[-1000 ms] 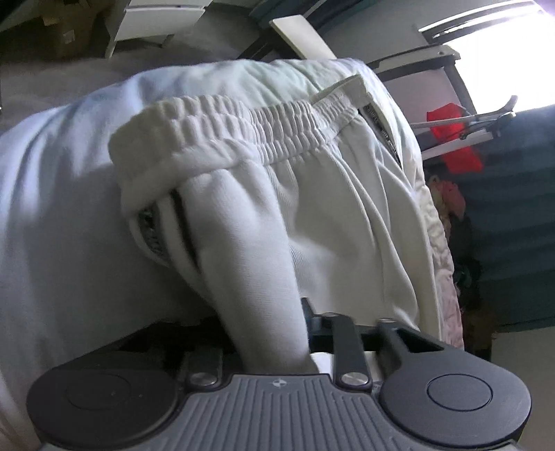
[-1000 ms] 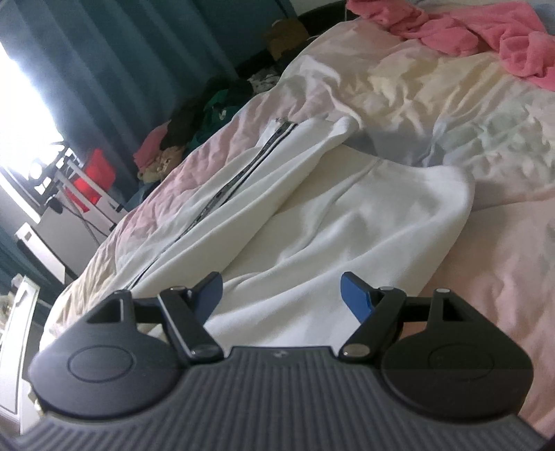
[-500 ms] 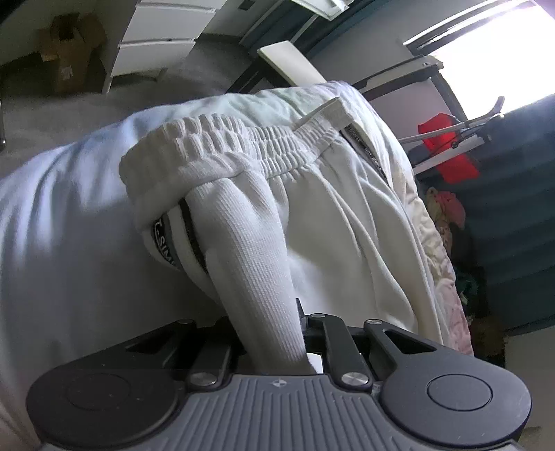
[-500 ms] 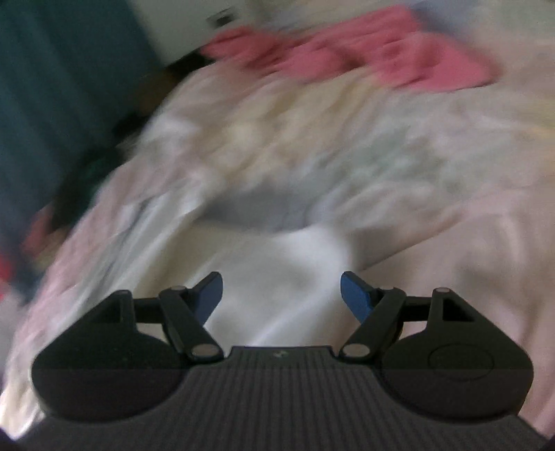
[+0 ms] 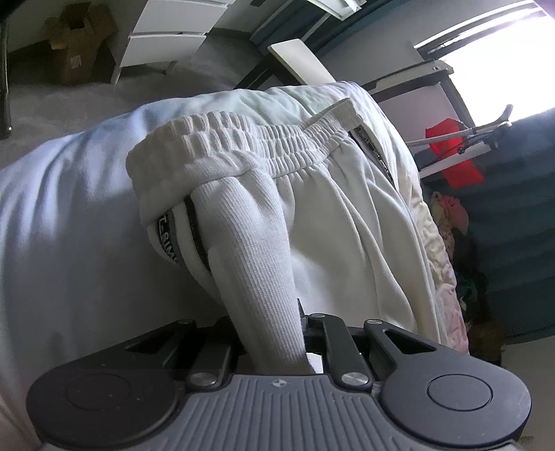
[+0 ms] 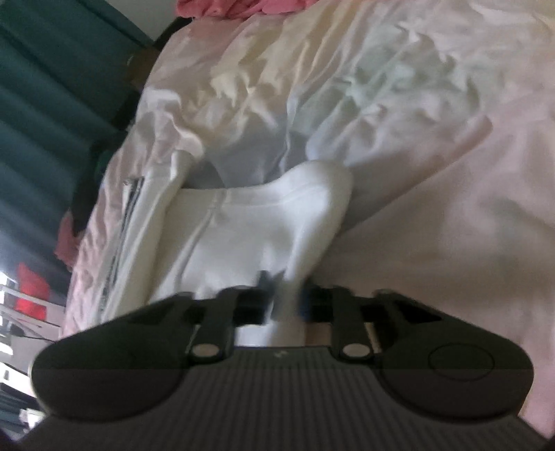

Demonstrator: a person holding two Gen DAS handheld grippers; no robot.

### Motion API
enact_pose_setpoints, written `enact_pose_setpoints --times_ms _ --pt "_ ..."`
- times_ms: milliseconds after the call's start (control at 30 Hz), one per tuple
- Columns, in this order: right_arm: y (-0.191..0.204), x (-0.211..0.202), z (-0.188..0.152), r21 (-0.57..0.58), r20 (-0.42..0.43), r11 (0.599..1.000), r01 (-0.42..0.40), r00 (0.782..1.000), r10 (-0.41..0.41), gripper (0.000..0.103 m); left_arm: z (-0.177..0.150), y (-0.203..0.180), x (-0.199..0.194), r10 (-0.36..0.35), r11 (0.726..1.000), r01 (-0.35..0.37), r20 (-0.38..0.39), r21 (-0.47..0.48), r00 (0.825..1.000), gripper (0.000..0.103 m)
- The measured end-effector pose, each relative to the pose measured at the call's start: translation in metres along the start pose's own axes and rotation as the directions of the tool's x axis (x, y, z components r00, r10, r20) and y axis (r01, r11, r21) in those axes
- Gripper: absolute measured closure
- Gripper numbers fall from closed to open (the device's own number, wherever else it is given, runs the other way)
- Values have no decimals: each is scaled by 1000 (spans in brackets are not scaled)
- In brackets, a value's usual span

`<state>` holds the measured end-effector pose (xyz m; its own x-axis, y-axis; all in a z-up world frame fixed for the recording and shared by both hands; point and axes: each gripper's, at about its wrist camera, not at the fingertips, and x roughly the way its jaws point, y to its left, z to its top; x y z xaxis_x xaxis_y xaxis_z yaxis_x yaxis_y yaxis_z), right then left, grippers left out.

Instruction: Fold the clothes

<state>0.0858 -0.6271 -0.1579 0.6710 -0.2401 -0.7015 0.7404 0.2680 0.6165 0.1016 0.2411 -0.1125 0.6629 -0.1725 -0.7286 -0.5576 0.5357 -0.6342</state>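
White sweatpants (image 5: pixel 329 222) with a ribbed elastic waistband (image 5: pixel 242 138) and a grey printed side stripe lie on the bed. My left gripper (image 5: pixel 274 333) is shut on a pulled-up fold of the fabric near the waistband. In the right wrist view the same white pants (image 6: pixel 249 229) lie on the pale sheet, with the dark side stripe at the left. My right gripper (image 6: pixel 284 298) is shut on a raised fold of the pants' cloth; the view is blurred by motion.
A pale pink and cream sheet (image 6: pixel 433 173) covers the bed. Pink garments (image 6: pixel 236 7) lie at its far end. Teal curtains (image 6: pixel 52 104), a red object (image 5: pixel 454 163), a clothes pile (image 5: pixel 451 211), white drawers (image 5: pixel 170 38) and a cardboard box (image 5: pixel 76 45) stand beyond the bed.
My right gripper swung down toward the pants and closed on a fold of them; it was open before. My left gripper kept its grip and lifted the fold slightly.
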Motion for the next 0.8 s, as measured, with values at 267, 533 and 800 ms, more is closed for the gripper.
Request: enact_pose_setpoints --times_ms 267,533,800 --pt "-23 -27 11 132 106 981 -145 986 131 97 4 12 8 -17 999 15 -41 -52 999 89" --pt "-36 -7 13 198 36 978 -69 997 63 93 9 32 23 -45 988 32 -83 -154 996 78" --pt "-48 7 11 296 24 953 -61 998 56 91 11 42 26 -82 978 68 -63 -196 995 77"
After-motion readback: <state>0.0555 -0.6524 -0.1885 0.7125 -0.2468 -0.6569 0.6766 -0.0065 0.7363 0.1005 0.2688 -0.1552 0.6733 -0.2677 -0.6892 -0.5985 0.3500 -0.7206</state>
